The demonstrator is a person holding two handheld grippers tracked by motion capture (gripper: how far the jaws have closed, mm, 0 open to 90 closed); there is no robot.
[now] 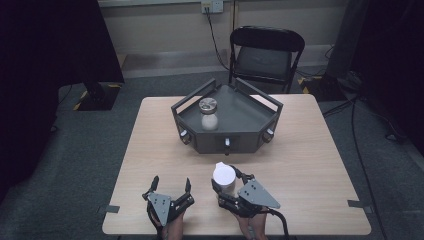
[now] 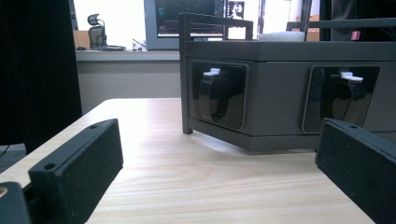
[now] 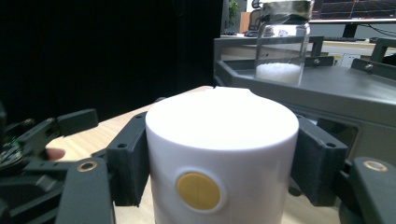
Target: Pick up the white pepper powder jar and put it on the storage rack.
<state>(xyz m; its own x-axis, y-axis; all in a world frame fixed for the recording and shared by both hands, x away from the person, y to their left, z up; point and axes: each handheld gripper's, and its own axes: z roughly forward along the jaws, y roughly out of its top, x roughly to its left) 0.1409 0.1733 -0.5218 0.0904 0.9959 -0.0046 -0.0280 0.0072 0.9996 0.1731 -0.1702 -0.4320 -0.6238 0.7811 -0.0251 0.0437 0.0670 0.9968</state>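
A white cylinder (image 1: 224,175) with a flat top and a round yellow spot (image 3: 198,191) on its side stands near the table's front edge. My right gripper (image 1: 228,181) is shut on it, one jaw pressed to each side, as the right gripper view (image 3: 223,154) shows close up. My left gripper (image 1: 171,183) rests to its left, open with nothing between its jaws (image 2: 219,154). A grey five-sided tray (image 1: 235,141) with knobs (image 2: 219,95) on its front walls sits mid-table. In it stands a glass jar (image 1: 209,114) with a metal lid and white powder (image 3: 279,72).
The wooden table (image 1: 310,170) has bare surface on both sides of the tray. A black folding chair (image 1: 265,52) stands behind the far edge. Dark curtains hang at left and right. Cables run across the floor at right.
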